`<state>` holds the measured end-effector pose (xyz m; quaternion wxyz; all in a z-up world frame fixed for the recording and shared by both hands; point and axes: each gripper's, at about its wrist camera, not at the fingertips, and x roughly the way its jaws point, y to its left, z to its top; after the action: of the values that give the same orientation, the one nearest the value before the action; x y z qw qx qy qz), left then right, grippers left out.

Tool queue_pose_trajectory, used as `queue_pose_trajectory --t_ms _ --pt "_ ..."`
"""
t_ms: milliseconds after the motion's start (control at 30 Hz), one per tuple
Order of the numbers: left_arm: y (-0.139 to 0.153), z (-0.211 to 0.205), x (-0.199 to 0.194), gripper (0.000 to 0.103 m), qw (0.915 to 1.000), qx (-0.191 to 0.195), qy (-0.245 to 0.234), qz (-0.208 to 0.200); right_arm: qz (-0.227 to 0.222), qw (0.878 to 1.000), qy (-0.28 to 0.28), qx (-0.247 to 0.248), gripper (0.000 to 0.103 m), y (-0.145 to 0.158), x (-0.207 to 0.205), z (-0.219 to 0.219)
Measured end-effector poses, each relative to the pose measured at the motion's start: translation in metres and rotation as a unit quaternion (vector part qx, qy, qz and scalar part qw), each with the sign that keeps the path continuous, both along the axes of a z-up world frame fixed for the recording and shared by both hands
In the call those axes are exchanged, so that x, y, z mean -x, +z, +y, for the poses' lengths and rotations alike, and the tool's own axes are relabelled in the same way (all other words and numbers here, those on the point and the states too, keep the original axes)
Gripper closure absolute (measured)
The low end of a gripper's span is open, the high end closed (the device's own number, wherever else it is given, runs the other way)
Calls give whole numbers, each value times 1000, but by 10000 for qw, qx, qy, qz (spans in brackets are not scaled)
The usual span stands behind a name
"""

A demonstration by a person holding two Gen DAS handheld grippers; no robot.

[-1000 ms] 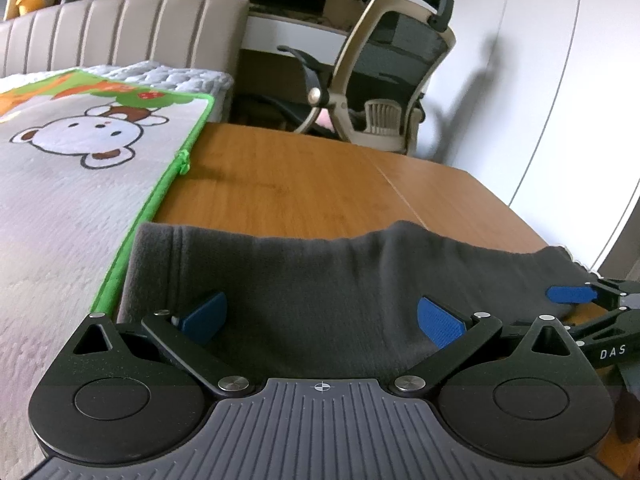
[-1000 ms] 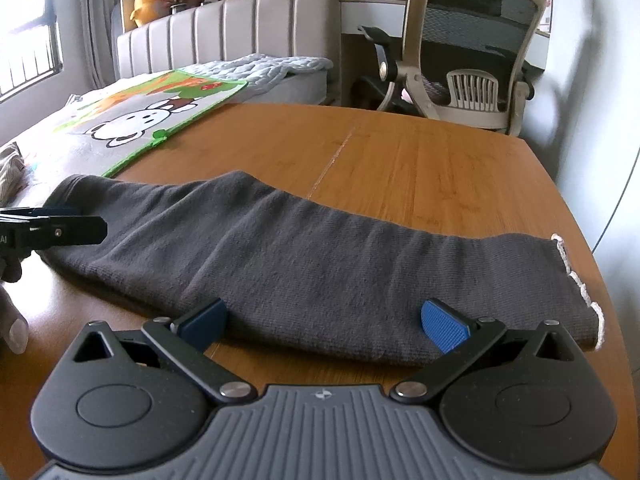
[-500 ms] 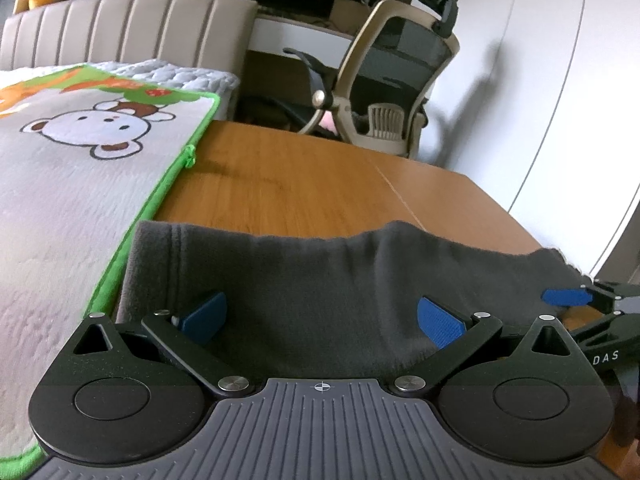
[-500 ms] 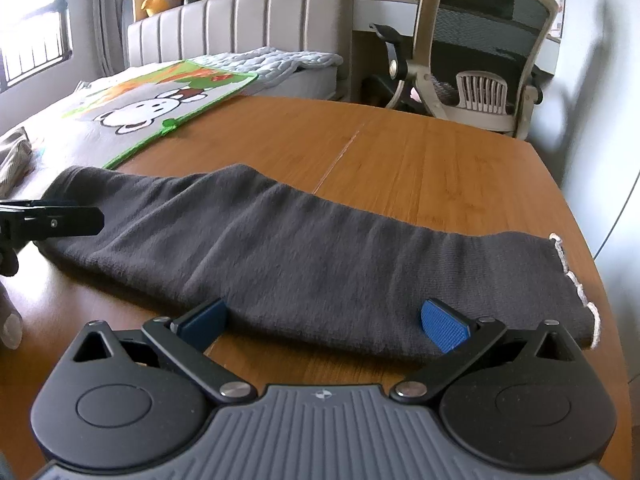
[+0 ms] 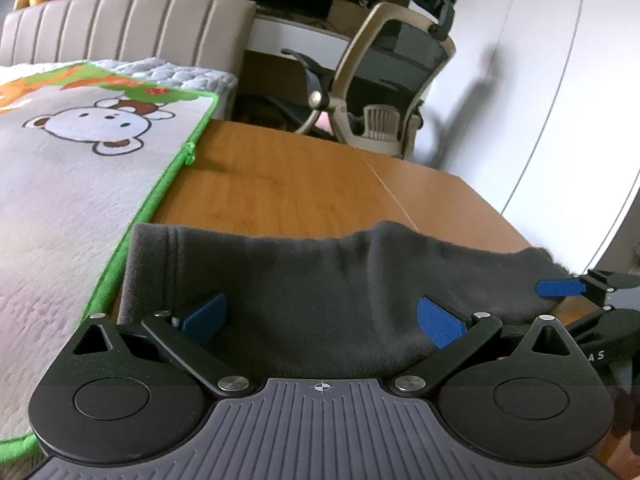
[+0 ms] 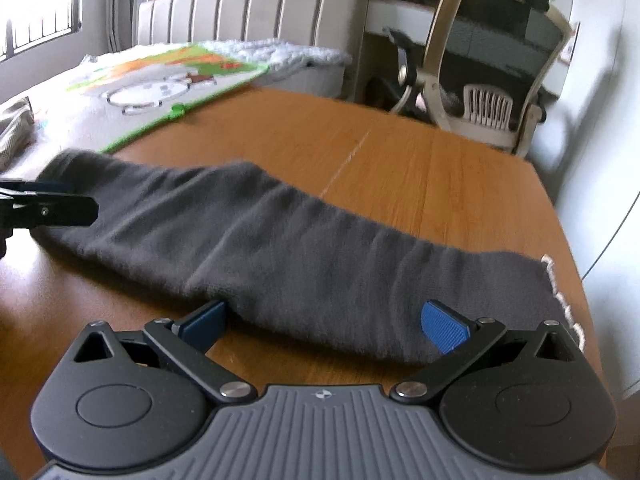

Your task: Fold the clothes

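Grey cloth (image 6: 288, 252): lies lengthwise across wooden table (image 6: 460, 184), one end beside green-edged mat (image 5: 80, 184). Left gripper (image 5: 320, 316): fingers spread wide, released, over the cloth's mat end. Right gripper (image 6: 324, 322): fingers spread, released, at the cloth's near edge, white-stitched end.

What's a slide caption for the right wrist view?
Open right gripper at the near edge of a dark grey garment lying on a wooden table.

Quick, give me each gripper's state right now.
Left gripper: open, fingers spread over the dark grey garment, holding nothing.
Right gripper: open at the garment's near edge, holding nothing.
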<state>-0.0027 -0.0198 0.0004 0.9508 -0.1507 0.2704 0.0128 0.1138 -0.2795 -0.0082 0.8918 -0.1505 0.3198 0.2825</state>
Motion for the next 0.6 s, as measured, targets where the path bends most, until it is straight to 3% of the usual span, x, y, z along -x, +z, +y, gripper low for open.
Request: queue_pose_trajectory --t_ms 100,267,400,467,600 --pt "14 4 8 0 9998 10 57 -177 -199 9996 80 -182 0 10 1 3" --pt "38 15 24 0 9968 -595 396 -354 -854 9932 784 -72 1 22 13 29" --pt "42 36 35 0 9945 -686 748 -250 -966 9823 1603 -99 23 23 27 57" --pt "43 48 39 0 9943 -543 892 -204 -989 9754 1961 -195 28 26 36 75" --pt "50 67 54 0 9905 -494 1226 -386 -935 9649 2442 -236 52 24 53 104"
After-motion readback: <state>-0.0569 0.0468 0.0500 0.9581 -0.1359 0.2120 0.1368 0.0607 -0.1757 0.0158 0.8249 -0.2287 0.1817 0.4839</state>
